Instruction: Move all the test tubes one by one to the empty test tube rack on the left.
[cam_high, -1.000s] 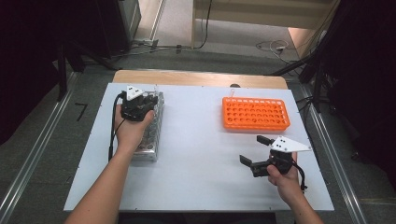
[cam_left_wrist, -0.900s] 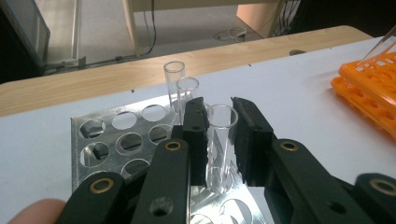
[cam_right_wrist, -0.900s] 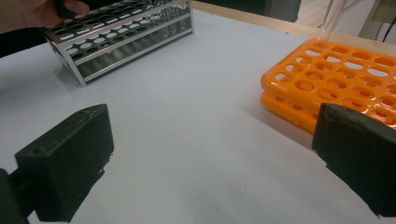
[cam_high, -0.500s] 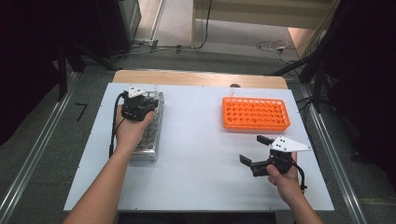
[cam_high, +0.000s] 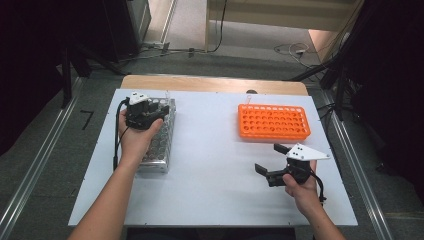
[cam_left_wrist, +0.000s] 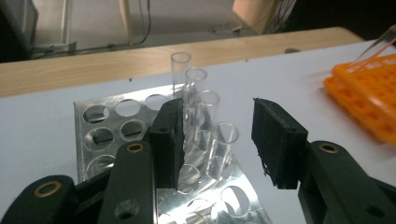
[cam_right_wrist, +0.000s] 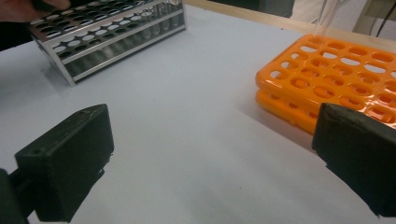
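My left gripper (cam_high: 159, 109) hovers over the far end of a metal tube rack (cam_high: 159, 150) at the table's left. Its jaws have just been opening and now stand open (cam_left_wrist: 218, 109). A row of clear glass tubes (cam_left_wrist: 205, 107) stands in the rack (cam_left_wrist: 107, 126) between the pads, and neither pad presses on them. My right gripper (cam_high: 269, 158) rests near the front right of the table. It is open wide (cam_right_wrist: 215, 140) with nothing between the pads.
An orange tube rack (cam_high: 272, 122) sits at the back right, with a clear tube (cam_right_wrist: 327, 18) standing at one corner. A white sheet (cam_high: 215, 165) covers the table. A wooden strip (cam_high: 210, 82) runs along the far edge.
The left hand has barely shifted over the metal rack. The right hand and both racks have stayed where they were.
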